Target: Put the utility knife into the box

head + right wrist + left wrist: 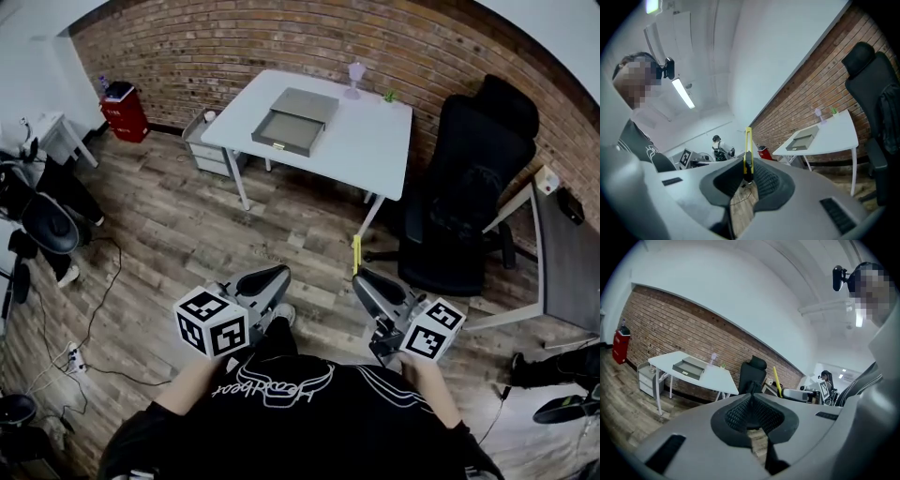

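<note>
A yellow utility knife (356, 255) stands upright between the pads of my right gripper (360, 278), which is shut on it low in front of the person. In the right gripper view the knife (748, 151) rises from my right gripper (748, 175). My left gripper (278, 276) hangs beside it, shut with nothing between its pads, as the left gripper view (751, 400) confirms; the knife (776, 380) shows there too. The open grey box (295, 120) lies far ahead on the white table (375, 141), well away from both grippers. It also shows as the box (689, 367) and the box (801, 139).
A black office chair (469, 187) stands right of the table, with a second desk (562, 262) at the far right. A drawer unit (211, 141) and a red bin (125, 111) sit left of the table. Cables (66, 361) lie on the wood floor at the left.
</note>
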A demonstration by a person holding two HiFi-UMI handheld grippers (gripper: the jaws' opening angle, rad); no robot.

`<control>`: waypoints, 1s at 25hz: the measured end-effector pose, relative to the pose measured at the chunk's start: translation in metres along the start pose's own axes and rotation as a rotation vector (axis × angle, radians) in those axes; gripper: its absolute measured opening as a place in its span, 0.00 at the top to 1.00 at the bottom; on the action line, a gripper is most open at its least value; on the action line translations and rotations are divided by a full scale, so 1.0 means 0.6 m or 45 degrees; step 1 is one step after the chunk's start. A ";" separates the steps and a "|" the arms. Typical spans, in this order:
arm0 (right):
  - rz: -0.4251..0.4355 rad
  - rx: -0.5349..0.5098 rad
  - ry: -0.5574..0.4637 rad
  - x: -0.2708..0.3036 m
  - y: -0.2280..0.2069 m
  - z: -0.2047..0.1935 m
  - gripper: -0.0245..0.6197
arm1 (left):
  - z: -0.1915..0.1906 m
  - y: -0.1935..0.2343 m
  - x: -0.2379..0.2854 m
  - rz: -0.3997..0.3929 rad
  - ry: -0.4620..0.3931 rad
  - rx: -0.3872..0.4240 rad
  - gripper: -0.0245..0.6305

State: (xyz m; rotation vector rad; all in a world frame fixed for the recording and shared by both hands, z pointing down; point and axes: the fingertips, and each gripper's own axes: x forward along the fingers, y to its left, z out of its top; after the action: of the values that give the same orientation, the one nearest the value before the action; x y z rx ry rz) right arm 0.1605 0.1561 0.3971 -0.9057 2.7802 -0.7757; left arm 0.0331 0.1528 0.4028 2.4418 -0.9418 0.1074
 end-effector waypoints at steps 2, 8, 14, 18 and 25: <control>-0.021 0.020 0.012 0.044 -0.030 0.017 0.86 | 0.029 0.045 0.023 -0.012 0.019 -0.013 0.91; -0.066 0.050 0.038 0.182 -0.106 0.065 0.86 | 0.117 0.182 0.084 -0.039 0.050 -0.034 0.91; -0.112 0.022 0.055 0.297 -0.172 0.121 0.86 | 0.193 0.292 0.133 -0.063 0.048 -0.036 0.91; -0.157 -0.008 0.075 0.344 -0.205 0.140 0.86 | 0.218 0.348 0.153 -0.077 0.054 -0.042 0.91; -0.244 -0.033 0.110 0.383 -0.251 0.146 0.86 | 0.241 0.403 0.173 -0.072 0.060 -0.032 0.91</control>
State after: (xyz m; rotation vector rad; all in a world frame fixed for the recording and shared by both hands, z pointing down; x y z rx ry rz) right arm 0.0742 -0.1187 0.4080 -1.1845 2.8128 -0.8256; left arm -0.0601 -0.1326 0.4099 2.4301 -0.8476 0.1322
